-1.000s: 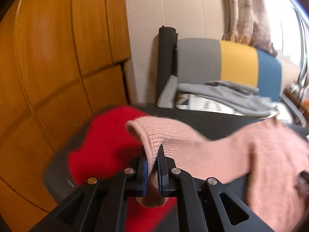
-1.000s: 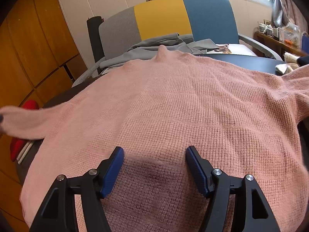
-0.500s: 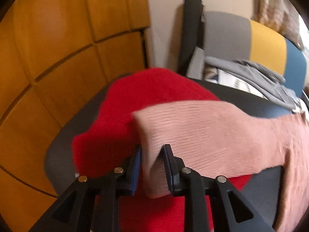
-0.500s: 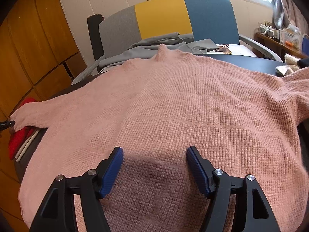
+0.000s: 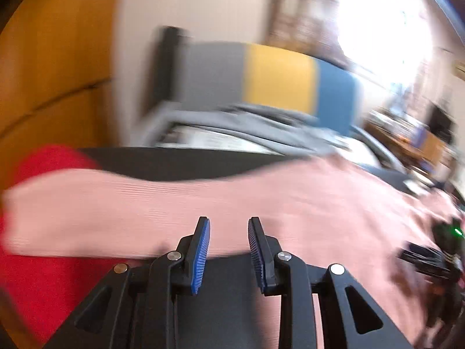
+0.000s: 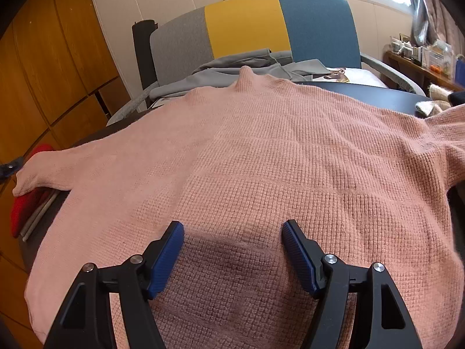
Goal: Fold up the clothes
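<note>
A pink knit sweater (image 6: 276,160) lies spread flat on a dark table (image 6: 377,96), collar at the far side. Its left sleeve (image 5: 116,209) stretches out to the left over a folded red garment (image 5: 43,285). My left gripper (image 5: 228,226) is open and empty, just in front of that sleeve's near edge. My right gripper (image 6: 232,232) is open and empty, hovering over the sweater's lower body. The sleeve's cuff (image 6: 26,177) rests on the red garment (image 6: 26,206) in the right wrist view.
A grey, yellow and blue chair (image 6: 252,29) stands behind the table with grey clothes (image 6: 247,67) on it. Wooden cabinets (image 6: 43,72) line the left side. A cluttered shelf (image 6: 421,55) sits at the far right. The right gripper shows in the left wrist view (image 5: 430,258).
My left gripper has opened and let go of the pink sleeve, then swung to the right. The sleeve now lies flat over the red garment. The right gripper has not moved.
</note>
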`<control>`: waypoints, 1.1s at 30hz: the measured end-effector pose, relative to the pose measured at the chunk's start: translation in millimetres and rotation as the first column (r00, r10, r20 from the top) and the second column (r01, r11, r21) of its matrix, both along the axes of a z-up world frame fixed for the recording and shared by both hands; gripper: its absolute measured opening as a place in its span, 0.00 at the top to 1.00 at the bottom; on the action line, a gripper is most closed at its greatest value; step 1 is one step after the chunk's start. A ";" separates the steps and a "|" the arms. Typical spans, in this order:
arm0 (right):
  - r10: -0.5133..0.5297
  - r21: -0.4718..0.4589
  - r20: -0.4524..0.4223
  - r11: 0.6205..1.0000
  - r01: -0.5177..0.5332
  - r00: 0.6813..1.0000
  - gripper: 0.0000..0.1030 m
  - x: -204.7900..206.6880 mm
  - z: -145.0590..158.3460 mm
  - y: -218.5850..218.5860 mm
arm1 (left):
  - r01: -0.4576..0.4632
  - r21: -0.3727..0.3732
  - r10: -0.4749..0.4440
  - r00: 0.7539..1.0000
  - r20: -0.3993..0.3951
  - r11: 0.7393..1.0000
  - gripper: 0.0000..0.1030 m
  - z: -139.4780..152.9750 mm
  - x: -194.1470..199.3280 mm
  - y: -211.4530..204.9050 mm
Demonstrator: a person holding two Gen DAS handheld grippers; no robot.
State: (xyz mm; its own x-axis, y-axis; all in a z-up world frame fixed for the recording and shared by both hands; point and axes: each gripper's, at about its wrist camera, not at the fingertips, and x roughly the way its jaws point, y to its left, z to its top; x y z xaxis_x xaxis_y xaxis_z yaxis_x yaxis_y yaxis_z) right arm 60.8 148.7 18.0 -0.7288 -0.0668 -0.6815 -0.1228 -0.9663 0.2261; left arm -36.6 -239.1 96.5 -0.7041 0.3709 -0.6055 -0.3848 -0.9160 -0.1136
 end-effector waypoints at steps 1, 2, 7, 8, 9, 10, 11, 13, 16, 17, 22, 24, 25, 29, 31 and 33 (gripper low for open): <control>0.000 -0.001 0.000 1.000 0.000 1.000 0.30 0.0 0.0 0.3 | 0.042 0.001 -0.043 0.999 0.016 0.999 0.74 -8.1 1.5 27.8; 0.001 -0.002 0.000 1.000 -0.001 1.000 0.30 -0.1 0.1 0.7 | 0.058 0.004 -0.058 0.998 0.039 0.998 0.74 -16.4 2.9 54.1; 0.005 -0.054 -0.008 0.999 -0.005 1.000 0.29 1.6 1.9 8.7 | 0.146 0.007 -0.145 0.978 0.148 0.989 0.74 -59.4 4.6 153.9; 0.005 -0.077 -0.012 0.997 -0.006 1.000 0.30 2.6 2.8 12.1 | 0.156 -0.035 -0.149 0.978 0.148 0.987 0.74 -70.4 4.3 165.2; -0.015 -0.136 -0.026 0.991 0.011 1.000 0.32 8.9 5.1 23.0 | 0.165 -0.077 -0.152 0.977 0.148 0.983 0.73 -81.4 3.9 176.5; -0.038 -0.198 -0.040 0.980 0.029 0.998 0.32 15.6 7.5 34.6 | 0.172 -0.109 -0.156 0.977 0.148 0.979 0.72 -89.8 3.8 185.2; -0.094 -0.253 -0.055 0.964 0.077 0.994 0.32 30.3 8.1 50.7 | 0.173 -0.107 -0.157 0.977 0.144 0.979 0.71 -88.5 4.6 184.8; -0.242 -0.330 -0.086 0.922 0.202 0.966 0.36 63.4 15.0 94.0 | 0.175 -0.099 -0.161 0.977 0.137 0.980 0.71 -86.3 5.6 183.4; -0.461 -0.402 -0.114 0.831 0.383 0.880 0.40 117.7 26.6 161.5 | 0.176 -0.041 -0.168 0.974 0.155 0.983 0.70 -86.8 3.2 174.3; -0.531 -0.407 -0.123 0.798 0.445 0.839 0.40 138.8 31.2 184.6 | 0.176 -0.036 -0.168 0.973 0.155 0.984 0.70 -87.4 3.5 173.2; -0.727 -0.448 -0.053 0.630 0.634 0.685 0.38 214.3 33.3 283.3 | 0.172 -0.067 -0.161 0.977 0.138 0.983 0.70 -89.7 6.5 175.0; -0.771 -0.474 -0.007 0.563 0.677 0.637 0.38 234.9 26.8 312.0 | 0.170 -0.076 -0.159 0.978 0.135 0.982 0.70 -92.0 6.9 176.8; -0.793 -0.489 0.007 0.529 0.694 0.609 0.39 245.0 23.7 324.0 | 0.170 -0.076 -0.159 0.978 0.135 0.982 0.70 -92.0 6.6 176.9; -0.867 -0.490 0.027 0.423 0.762 0.498 0.39 270.1 22.7 358.7 | 0.172 -0.058 -0.162 0.977 0.142 0.983 0.70 -89.0 9.5 170.6; -0.879 -0.495 0.061 0.385 0.779 0.473 0.39 275.6 19.0 370.7 | 0.173 -0.049 -0.164 0.976 0.146 0.984 0.70 -89.1 8.3 169.2; -0.891 -0.506 0.090 0.344 0.791 0.445 0.43 280.6 15.0 381.2 | 0.174 -0.045 -0.165 0.975 0.147 0.984 0.70 -89.2 7.2 168.5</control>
State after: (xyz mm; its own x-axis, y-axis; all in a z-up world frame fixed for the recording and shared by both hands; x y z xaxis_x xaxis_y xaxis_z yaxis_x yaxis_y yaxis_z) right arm 341.5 529.9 33.0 -0.6633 0.4248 -0.6161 -0.7240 -0.1559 0.6720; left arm -29.3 -70.6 7.3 -0.5394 0.4394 -0.7184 -0.5187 -0.8454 -0.1276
